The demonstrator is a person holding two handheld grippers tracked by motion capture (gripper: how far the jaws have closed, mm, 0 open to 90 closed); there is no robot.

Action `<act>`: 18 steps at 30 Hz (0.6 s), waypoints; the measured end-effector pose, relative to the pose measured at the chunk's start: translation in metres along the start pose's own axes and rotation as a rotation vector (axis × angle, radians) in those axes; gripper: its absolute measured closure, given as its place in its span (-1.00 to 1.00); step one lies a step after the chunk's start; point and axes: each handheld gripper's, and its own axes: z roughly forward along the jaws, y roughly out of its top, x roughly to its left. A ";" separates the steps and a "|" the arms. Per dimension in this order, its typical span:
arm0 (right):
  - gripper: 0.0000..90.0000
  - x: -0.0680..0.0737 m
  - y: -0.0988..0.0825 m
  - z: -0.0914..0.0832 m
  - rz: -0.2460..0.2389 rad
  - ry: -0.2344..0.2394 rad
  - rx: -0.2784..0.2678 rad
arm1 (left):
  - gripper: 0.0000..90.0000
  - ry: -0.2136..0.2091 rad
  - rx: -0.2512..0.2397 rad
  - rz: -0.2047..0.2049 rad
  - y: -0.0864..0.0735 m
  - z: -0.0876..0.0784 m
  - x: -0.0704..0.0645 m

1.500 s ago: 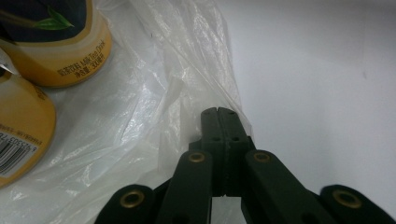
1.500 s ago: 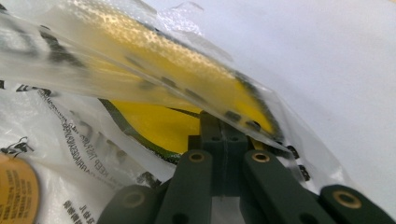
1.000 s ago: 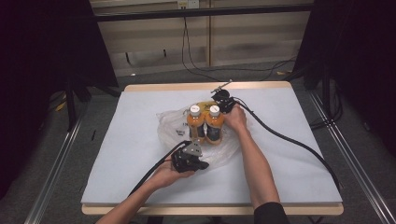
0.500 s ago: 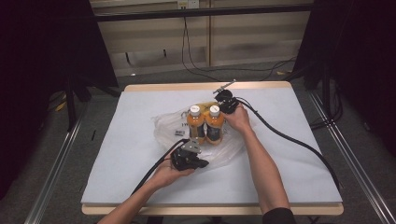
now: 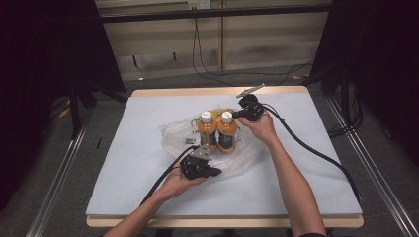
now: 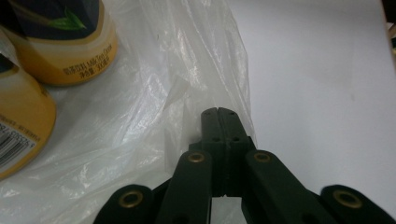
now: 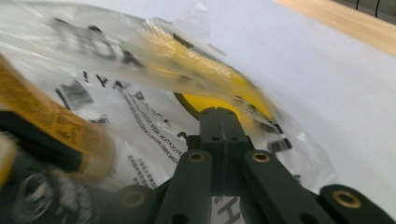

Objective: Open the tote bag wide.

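Two orange drink bottles with white caps (image 5: 208, 131) (image 5: 227, 129) stand side by side on a clear plastic bag (image 5: 173, 134) in the middle of the table. My left gripper (image 5: 216, 172) lies at the bag's near edge. In the left gripper view it (image 6: 218, 112) is shut on a fold of the bag (image 6: 140, 107), with the bottles' bases (image 6: 60, 42) to its left. My right gripper (image 5: 237, 116) is at the bag's far right side, beside the right bottle. In the right gripper view it (image 7: 218, 112) is shut on the printed film of the bag (image 7: 149, 107), and a blurred bottle (image 7: 51, 126) lies to its left.
A pale cloth covers the table (image 5: 321, 173), whose wooden rim (image 7: 345, 23) shows at the back. Black cables (image 5: 316, 153) trail from both grippers across the cloth. Dark frames and curtains stand on both sides of the table.
My right gripper has shifted slightly to the right with the bag's edge in it. The left gripper and the bottles have stayed where they were.
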 end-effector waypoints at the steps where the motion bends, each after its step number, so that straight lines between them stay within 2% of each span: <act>1: 1.00 0.000 -0.001 -0.003 0.004 -0.001 -0.010 | 1.00 -0.008 -0.009 0.008 0.001 -0.002 0.000; 4: 1.00 0.000 -0.004 -0.014 -0.003 -0.006 -0.045 | 1.00 -0.010 -0.043 0.025 0.003 -0.006 -0.002; 5: 1.00 0.000 -0.004 -0.016 -0.003 -0.006 -0.053 | 1.00 -0.019 -0.057 0.020 0.003 -0.007 -0.002; 7: 1.00 0.001 -0.005 -0.023 -0.005 0.001 -0.081 | 1.00 -0.004 -0.066 0.018 0.005 -0.011 -0.003; 9: 1.00 0.002 -0.007 -0.029 -0.012 -0.002 -0.097 | 1.00 -0.002 -0.100 0.002 0.005 -0.014 -0.001; 11: 1.00 0.003 -0.009 -0.035 -0.028 0.001 -0.105 | 1.00 0.006 -0.103 0.008 0.005 -0.017 0.001; 13: 1.00 0.005 -0.011 -0.039 -0.045 -0.006 -0.111 | 1.00 0.014 -0.126 -0.020 0.004 -0.020 0.003; 14: 1.00 0.005 -0.013 -0.042 -0.045 -0.008 -0.117 | 1.00 0.028 -0.121 -0.024 0.005 -0.023 0.004; 18: 1.00 0.006 -0.021 -0.053 -0.049 -0.022 -0.142 | 0.94 0.057 -0.171 -0.060 0.004 -0.032 0.011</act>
